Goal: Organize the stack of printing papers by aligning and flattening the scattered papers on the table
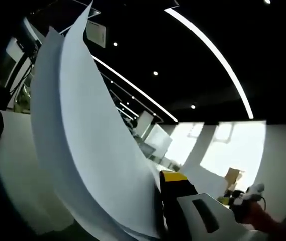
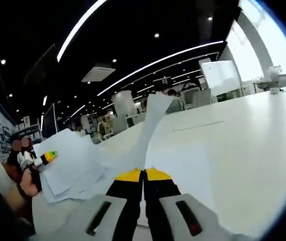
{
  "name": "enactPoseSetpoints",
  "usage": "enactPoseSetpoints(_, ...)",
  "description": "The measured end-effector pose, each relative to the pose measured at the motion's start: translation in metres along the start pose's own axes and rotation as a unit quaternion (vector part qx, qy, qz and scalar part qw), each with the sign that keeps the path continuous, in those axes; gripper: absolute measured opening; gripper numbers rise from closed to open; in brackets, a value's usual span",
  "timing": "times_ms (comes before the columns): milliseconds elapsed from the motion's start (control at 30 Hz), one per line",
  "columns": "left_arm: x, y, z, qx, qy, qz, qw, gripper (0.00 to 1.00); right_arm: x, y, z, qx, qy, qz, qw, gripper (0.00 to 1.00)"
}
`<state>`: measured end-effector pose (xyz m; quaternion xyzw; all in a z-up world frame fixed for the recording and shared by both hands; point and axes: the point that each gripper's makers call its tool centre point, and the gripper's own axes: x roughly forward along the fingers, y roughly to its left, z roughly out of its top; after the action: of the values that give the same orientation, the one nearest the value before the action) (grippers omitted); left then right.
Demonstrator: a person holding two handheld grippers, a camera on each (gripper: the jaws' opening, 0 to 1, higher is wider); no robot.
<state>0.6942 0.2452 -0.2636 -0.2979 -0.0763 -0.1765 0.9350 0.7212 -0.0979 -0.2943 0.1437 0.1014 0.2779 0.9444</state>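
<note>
In the left gripper view, the left gripper [image 1: 158,211] is showing one yellow-tipped jaw at the bottom, right of centre; its other jaw is hiding behind the papers [image 1: 82,140], so how far it is opening I cannot tell. Those papers are rising in a tall curved sweep from just beside that jaw toward the upper left, their edges fanning slightly apart. Whether the jaws are gripping them I cannot tell. In the right gripper view, the right gripper [image 2: 143,175] is pressing its two yellow-tipped jaws together, pinching the lower edge of a sheet [image 2: 150,128] that is curling upward just ahead of the tips. Left of the jaws, a loose pile [image 2: 70,160] is lying scattered on the white table [image 2: 243,150], sheets overlapping at uneven angles. The other gripper [image 2: 44,158] is showing beyond the pile's left edge, in a person's hand [image 2: 27,175].
</note>
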Motion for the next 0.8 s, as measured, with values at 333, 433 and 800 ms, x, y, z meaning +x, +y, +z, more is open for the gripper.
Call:
enactPoseSetpoints(333,0.000,0.001,0.000,0.000,0.001,0.001,1.0000,0.12,-0.011,0.024,0.031,-0.038,-0.035,0.027,0.9983,0.00)
enactPoseSetpoints(433,0.000,0.001,0.000,0.000,0.001,0.001,1.0000,0.13,-0.016,0.032,0.044,-0.049,-0.048,0.034,0.9971,0.00)
enactPoseSetpoints(800,0.000,0.001,0.000,-0.002,0.001,0.000,1.0000,0.13,-0.036,0.051,0.081,-0.074,-0.089,0.042,0.9924,0.00)
